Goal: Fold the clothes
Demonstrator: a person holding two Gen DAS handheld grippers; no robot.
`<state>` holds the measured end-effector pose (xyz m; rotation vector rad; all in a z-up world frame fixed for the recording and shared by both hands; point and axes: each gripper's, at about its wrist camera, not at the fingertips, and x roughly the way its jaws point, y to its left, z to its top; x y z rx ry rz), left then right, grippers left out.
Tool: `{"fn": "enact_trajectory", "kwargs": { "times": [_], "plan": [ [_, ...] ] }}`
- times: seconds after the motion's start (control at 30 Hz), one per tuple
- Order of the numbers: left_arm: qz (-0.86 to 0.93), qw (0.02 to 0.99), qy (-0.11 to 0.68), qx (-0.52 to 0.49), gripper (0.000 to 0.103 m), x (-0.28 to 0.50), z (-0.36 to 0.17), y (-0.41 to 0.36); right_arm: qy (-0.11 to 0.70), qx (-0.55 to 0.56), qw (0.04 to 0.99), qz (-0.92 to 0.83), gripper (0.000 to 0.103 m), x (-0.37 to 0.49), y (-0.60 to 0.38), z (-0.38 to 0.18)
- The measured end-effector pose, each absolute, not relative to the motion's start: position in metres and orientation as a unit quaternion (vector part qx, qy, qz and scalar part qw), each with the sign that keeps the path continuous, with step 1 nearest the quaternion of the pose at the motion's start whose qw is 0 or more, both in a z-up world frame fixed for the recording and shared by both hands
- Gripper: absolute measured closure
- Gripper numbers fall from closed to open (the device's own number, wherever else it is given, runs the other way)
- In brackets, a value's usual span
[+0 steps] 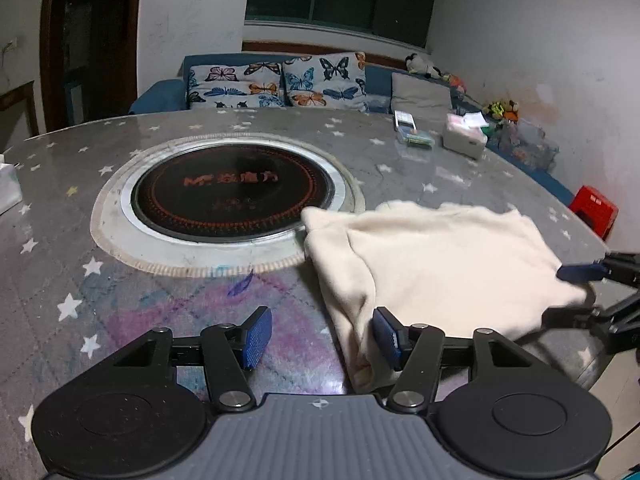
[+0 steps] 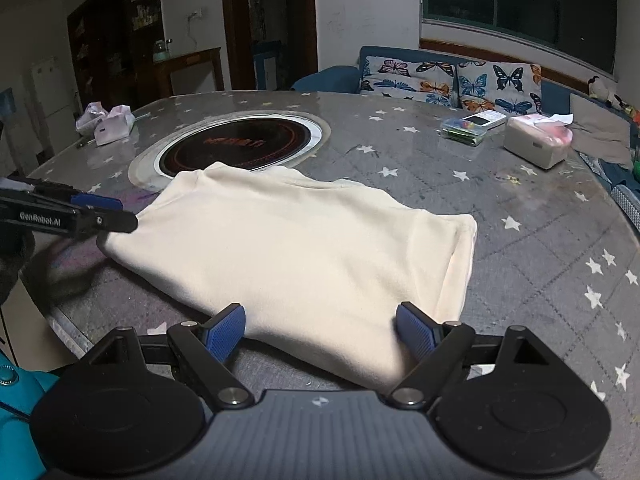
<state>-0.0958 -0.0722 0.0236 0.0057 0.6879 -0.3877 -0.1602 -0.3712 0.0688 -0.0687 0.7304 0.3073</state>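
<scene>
A cream garment (image 2: 288, 248) lies folded into a rough rectangle on the grey star-patterned table (image 2: 520, 208). It also shows in the left wrist view (image 1: 440, 264). My left gripper (image 1: 322, 338) is open at the garment's near left edge, its right pad against the cloth. It also shows at the left of the right wrist view (image 2: 102, 210), beside the garment's corner. My right gripper (image 2: 320, 332) is open, its jaws straddling the garment's near edge. It shows at the right edge of the left wrist view (image 1: 576, 292), with the garment's corner between its fingers.
A round black induction hob (image 1: 234, 194) is set into the table behind the garment. A white box (image 2: 536, 142) and a small clear case (image 2: 466, 128) stand at the far right. Pink tissue packs (image 2: 114, 124) lie far left. A sofa with butterfly cushions (image 2: 452, 80) is beyond.
</scene>
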Motion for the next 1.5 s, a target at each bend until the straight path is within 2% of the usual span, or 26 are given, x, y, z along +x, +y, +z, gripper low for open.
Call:
{"fn": "enact_trajectory", "kwargs": {
  "times": [0.27, 0.47, 0.73, 1.07, 1.27, 1.4, 1.5],
  "plan": [
    [-0.167, 0.926, 0.339, -0.012, 0.046, -0.080, 0.024, -0.074, 0.358, -0.038, 0.921, 0.150, 0.016, -0.159, -0.369, 0.067],
    [-0.128, 0.930, 0.342, 0.049, 0.052, -0.077, 0.013, -0.073, 0.360, -0.040, 0.920, 0.151, 0.016, -0.159, -0.369, 0.067],
    [-0.170, 0.931, 0.323, -0.021, 0.052, -0.081, 0.037, -0.065, 0.362, -0.045, 0.919, 0.153, 0.011, -0.158, -0.365, 0.066],
    [-0.163, 0.926, 0.338, 0.045, 0.048, -0.075, 0.016, -0.084, 0.359, -0.042, 0.919, 0.155, 0.010, -0.158, -0.366, 0.065],
    [-0.180, 0.933, 0.310, 0.032, 0.052, -0.067, 0.037, -0.092, 0.359, -0.040, 0.919, 0.157, 0.008, -0.158, -0.366, 0.066],
    [-0.220, 0.927, 0.304, 0.025, 0.067, -0.056, 0.040, -0.110, 0.359, -0.037, 0.920, 0.156, 0.007, -0.158, -0.364, 0.068],
    [-0.237, 0.922, 0.304, 0.033, 0.072, -0.045, 0.035, -0.124, 0.358, -0.038, 0.920, 0.157, 0.007, -0.158, -0.363, 0.069]
  ]
}}
